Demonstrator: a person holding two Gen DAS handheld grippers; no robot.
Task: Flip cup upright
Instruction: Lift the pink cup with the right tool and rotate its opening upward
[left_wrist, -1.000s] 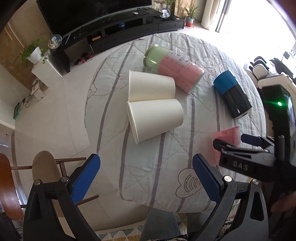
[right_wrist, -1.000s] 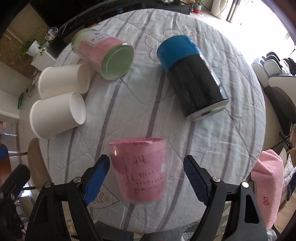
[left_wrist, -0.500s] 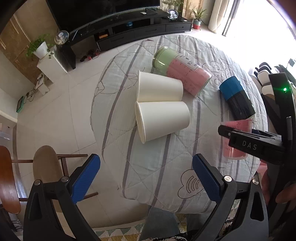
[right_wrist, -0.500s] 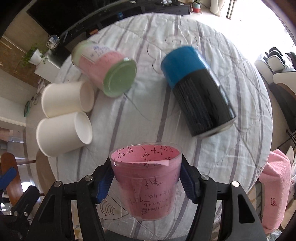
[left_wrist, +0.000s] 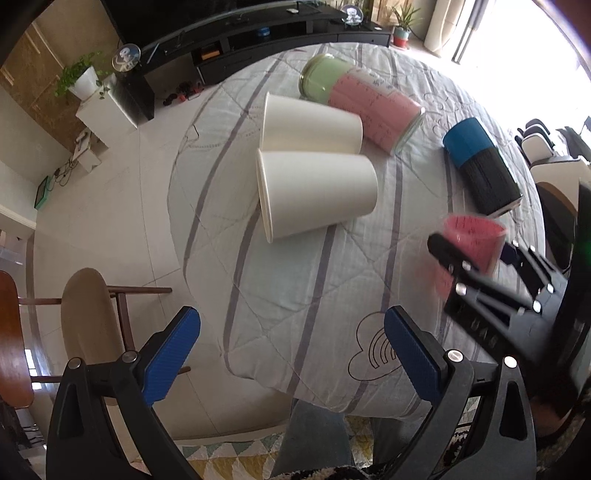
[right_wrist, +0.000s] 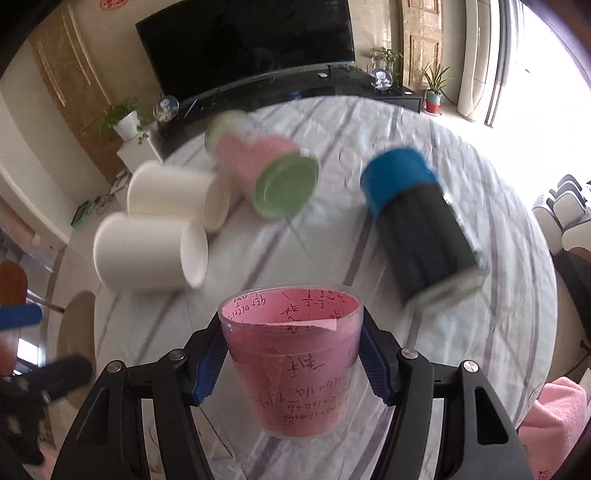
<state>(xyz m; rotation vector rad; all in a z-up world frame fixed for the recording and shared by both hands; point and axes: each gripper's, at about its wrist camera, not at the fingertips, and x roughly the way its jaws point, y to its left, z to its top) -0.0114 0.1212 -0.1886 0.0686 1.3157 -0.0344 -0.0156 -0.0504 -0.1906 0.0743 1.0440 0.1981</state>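
My right gripper (right_wrist: 291, 354) clamps the pink cup (right_wrist: 290, 354), mouth up, seemingly off the table (right_wrist: 480, 332); my left gripper (left_wrist: 291, 354) hangs spread apart, empty.

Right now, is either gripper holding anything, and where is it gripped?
The right gripper holds the pink-lined clear cup by its side wall, just below the rim. The left gripper is open, holding nothing.

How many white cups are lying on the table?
2. Both lie on their sides, touching, on the left part of the table: the near white cup and the far white cup, which is beside the pink jar. None looks hidden.
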